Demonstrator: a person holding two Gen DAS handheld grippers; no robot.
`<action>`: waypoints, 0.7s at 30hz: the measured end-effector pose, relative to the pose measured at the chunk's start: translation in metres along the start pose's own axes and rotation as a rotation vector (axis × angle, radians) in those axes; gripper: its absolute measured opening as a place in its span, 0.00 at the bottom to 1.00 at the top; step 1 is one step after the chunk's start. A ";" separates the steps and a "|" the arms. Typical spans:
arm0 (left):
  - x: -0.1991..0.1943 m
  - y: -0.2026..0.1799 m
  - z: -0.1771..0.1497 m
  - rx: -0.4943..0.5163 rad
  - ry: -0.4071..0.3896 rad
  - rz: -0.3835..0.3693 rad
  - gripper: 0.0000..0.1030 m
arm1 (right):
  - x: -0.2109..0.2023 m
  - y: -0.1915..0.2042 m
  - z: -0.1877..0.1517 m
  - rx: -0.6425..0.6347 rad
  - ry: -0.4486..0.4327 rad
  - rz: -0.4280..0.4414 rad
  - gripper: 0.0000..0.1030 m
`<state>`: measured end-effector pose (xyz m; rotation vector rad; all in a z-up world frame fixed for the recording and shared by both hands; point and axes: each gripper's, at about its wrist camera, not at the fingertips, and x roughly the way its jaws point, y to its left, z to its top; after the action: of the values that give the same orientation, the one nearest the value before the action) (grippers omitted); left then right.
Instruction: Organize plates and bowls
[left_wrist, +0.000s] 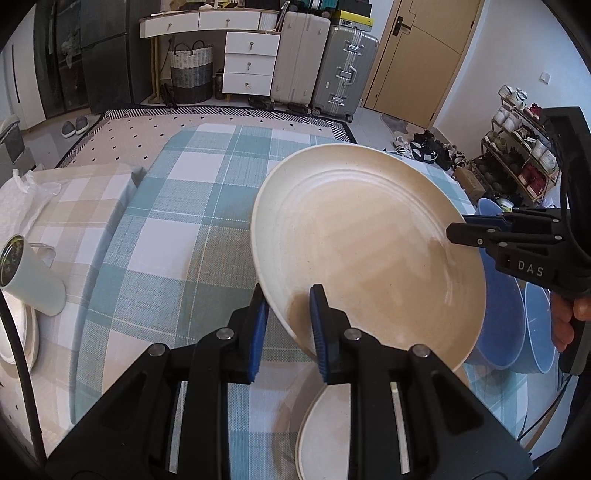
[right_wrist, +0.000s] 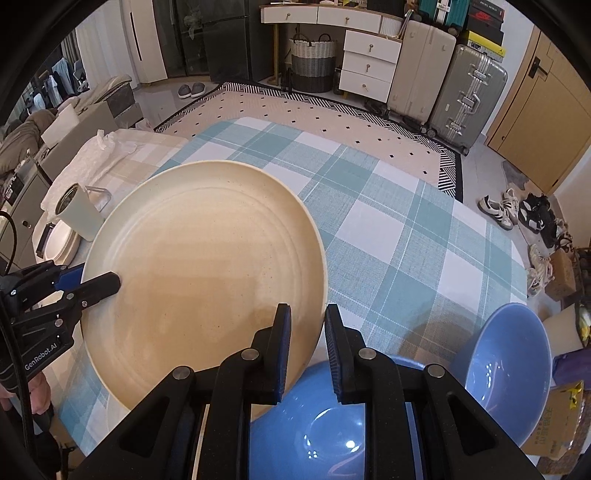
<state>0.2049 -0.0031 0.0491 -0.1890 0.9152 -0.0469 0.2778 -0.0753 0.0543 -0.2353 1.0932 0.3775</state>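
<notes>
The cream plate (left_wrist: 369, 240) is held tilted in the air above the checked desk (left_wrist: 177, 206), over the blue bowls (right_wrist: 506, 369). I judge it rigid, glazed, slippery and breakable; the rim is the only sound purchase. My left gripper (left_wrist: 288, 328) is clamped narrow on the near rim. My right gripper (right_wrist: 306, 350) pinches the opposite rim.

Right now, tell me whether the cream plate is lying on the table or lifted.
Lifted and tilted: the cream plate hangs above the checked tablecloth, its rim clamped by the left gripper and the right gripper.
</notes>
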 end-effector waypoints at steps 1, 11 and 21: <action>-0.005 -0.001 -0.002 0.001 -0.005 -0.001 0.19 | -0.003 0.001 -0.002 -0.002 -0.003 0.000 0.18; -0.043 -0.008 -0.021 0.015 -0.032 -0.011 0.19 | -0.035 0.015 -0.019 -0.011 -0.037 -0.007 0.18; -0.064 -0.012 -0.039 0.033 -0.042 -0.020 0.19 | -0.056 0.025 -0.044 -0.002 -0.060 0.002 0.18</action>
<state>0.1353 -0.0130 0.0780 -0.1681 0.8705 -0.0759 0.2093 -0.0791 0.0852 -0.2237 1.0344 0.3850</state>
